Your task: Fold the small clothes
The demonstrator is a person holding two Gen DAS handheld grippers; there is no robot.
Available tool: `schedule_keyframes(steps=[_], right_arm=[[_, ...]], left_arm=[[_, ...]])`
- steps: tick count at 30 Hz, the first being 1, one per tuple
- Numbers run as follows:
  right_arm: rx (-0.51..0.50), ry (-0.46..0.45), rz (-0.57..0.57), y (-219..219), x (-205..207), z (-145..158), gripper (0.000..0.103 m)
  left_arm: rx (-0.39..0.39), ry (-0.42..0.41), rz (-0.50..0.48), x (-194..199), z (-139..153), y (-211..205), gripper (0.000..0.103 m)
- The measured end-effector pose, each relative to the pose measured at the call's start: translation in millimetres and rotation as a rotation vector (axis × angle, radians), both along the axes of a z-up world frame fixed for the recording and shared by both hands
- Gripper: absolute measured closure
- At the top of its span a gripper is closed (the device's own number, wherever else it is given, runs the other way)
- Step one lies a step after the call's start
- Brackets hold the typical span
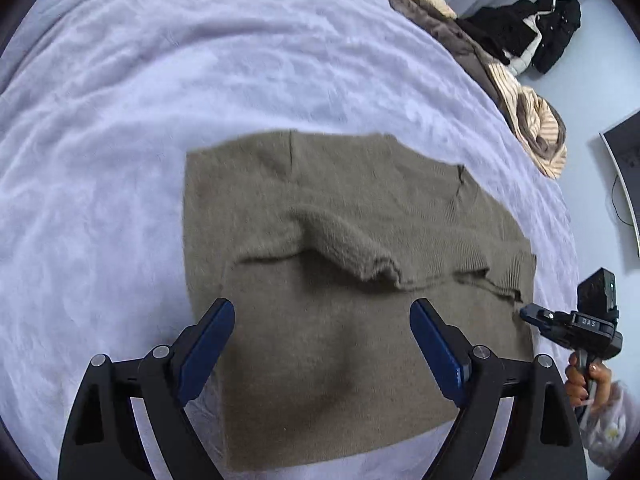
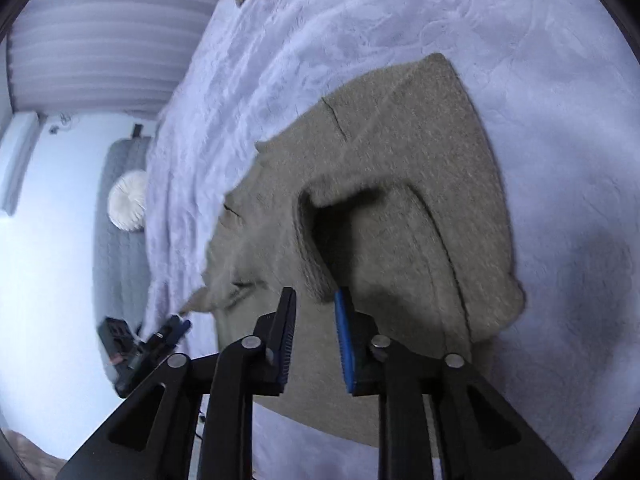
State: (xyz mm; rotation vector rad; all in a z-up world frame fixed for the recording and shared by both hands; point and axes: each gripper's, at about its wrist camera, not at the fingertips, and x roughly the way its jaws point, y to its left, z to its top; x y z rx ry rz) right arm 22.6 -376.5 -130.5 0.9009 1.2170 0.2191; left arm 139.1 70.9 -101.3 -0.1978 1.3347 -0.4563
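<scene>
A taupe knit sweater (image 1: 340,216) lies flat on the lavender bed cover (image 1: 140,80), with a sleeve (image 1: 348,252) folded across its middle. My left gripper (image 1: 322,312) is open and empty above the sweater's near part. In the left wrist view the right gripper (image 1: 532,314) sits at the sweater's right edge, held by a hand. In the right wrist view the sweater (image 2: 400,152) fills the centre, and my right gripper (image 2: 316,296) has its jaws partly apart with nothing between them, just in front of the folded sleeve (image 2: 320,240). The left gripper (image 2: 176,328) shows at the bed's left edge.
A pile of brown, striped and black clothes (image 1: 500,52) lies at the bed's far right corner. A grey rug with a round white cushion (image 2: 128,200) lies on the floor beside the bed. A grey blind covers the wall (image 2: 100,32).
</scene>
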Motion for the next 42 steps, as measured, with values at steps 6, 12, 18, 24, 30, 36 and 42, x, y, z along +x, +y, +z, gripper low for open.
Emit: schedule_keyframes(steps=[6, 12, 18, 24, 30, 36, 42], right_arm=[[-0.088, -0.071, 0.122, 34.4, 52.2, 0.5, 0.087], [-0.211, -0.096, -0.059, 9.7, 107.3, 8.0, 0.086], [-0.217, -0.145, -0.137, -16.4, 90.6, 35.9, 0.083], [-0.3, -0.127, 0.02, 16.5, 93.2, 28.5, 0.083], [-0.236, -0.042, -0.106, -16.8, 83.2, -5.5, 0.09], [-0.294, -0.034, -0.127, -25.9, 54.6, 17.4, 0.082], [-0.153, -0.036, -0.054, 24.6, 14.6, 28.5, 0.064]], left_arm=[[-0.017, 0.01, -0.125, 17.5, -28.0, -61.4, 0.014], [0.054, -0.142, 0.123, 74.8, -14.7, -60.5, 0.014], [0.083, -0.195, 0.174, 81.8, 7.6, -23.3, 0.014], [0.146, -0.135, 0.067, 70.5, -21.8, -43.1, 0.014], [0.216, -0.111, 0.128, 64.1, -47.7, -13.4, 0.014], [0.264, -0.05, 0.163, 39.0, -37.3, 34.7, 0.014], [0.167, 0.09, 0.22, -11.5, -36.6, 70.6, 0.014]])
